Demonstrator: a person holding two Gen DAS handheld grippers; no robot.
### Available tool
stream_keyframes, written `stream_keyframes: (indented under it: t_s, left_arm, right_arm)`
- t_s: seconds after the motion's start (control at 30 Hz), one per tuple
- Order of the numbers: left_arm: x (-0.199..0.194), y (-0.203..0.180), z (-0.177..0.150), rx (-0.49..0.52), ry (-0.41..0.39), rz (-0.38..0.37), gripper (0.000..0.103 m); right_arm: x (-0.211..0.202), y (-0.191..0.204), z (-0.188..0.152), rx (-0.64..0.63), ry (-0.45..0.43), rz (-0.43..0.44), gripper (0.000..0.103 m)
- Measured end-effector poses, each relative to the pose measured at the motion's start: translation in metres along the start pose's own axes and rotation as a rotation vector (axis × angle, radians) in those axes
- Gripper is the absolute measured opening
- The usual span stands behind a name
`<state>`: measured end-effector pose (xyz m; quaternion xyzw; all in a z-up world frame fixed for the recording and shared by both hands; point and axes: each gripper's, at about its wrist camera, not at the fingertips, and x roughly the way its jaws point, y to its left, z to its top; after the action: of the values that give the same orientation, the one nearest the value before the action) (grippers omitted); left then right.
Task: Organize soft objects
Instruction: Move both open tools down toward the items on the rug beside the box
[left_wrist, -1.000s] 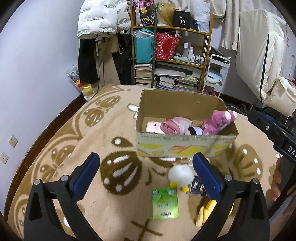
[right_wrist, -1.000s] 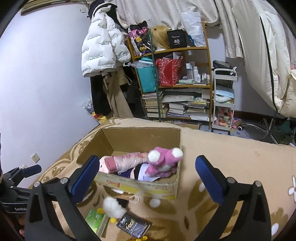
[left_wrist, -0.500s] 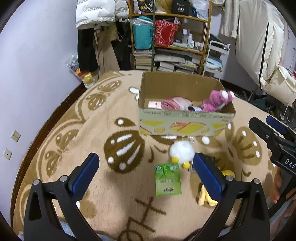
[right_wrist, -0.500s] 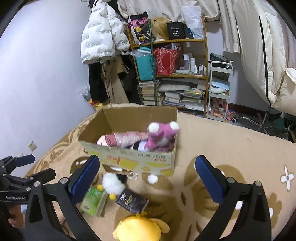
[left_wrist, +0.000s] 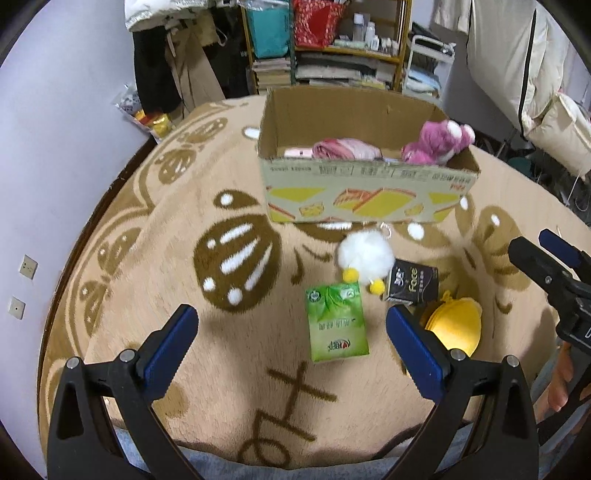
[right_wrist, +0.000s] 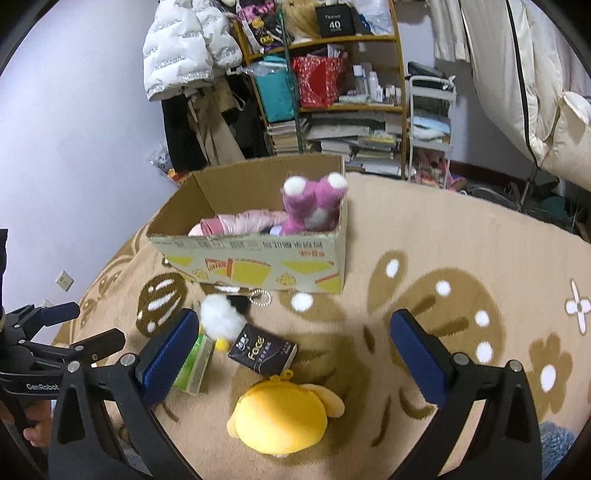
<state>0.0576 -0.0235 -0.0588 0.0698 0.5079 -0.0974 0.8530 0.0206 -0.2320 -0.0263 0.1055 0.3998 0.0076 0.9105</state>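
Note:
A cardboard box (left_wrist: 369, 199) (right_wrist: 258, 266) stands on the patterned rug and holds a pink plush bear (left_wrist: 436, 146) (right_wrist: 314, 206) and a rolled pink cloth (left_wrist: 345, 148) (right_wrist: 240, 225). In front of it lie a white fluffy toy (left_wrist: 365, 254) (right_wrist: 219, 317), a green tissue pack (left_wrist: 337, 321) (right_wrist: 195, 365), a black tissue pack (left_wrist: 412, 286) (right_wrist: 262, 352) and a yellow plush (left_wrist: 454, 326) (right_wrist: 282, 417). My left gripper (left_wrist: 291, 339) hangs open above the green pack. My right gripper (right_wrist: 291, 347) is open above the yellow plush and black pack.
A cluttered shelf (right_wrist: 332, 92) with books and bags stands behind the box, beside hanging coats (right_wrist: 188, 51) and a small white cart (right_wrist: 430, 122). A purple wall (left_wrist: 55, 147) borders the rug on the left. Open rug (right_wrist: 461, 258) spreads to the right.
Both grippers have pulled back from the box and tilted down, so the loose items on the rug now lie between their fingers. Nothing was taken hold of.

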Motion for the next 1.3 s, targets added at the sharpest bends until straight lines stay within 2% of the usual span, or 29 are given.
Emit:
stream_keyframes:
  t_s: [0.7, 1.3]
  left_arm:
    - [0.051, -0.013, -0.002, 0.021, 0.138, -0.037, 0.101]
    - [0.085, -0.025, -0.008, 0.066, 0.261, -0.037, 0.101]
  right_arm:
    - [0.058, -0.004, -0.028, 0.042, 0.219, -0.031, 0.103]
    - [0.084, -0.003, -0.039, 0.053, 0.325, -0.022, 0.103]
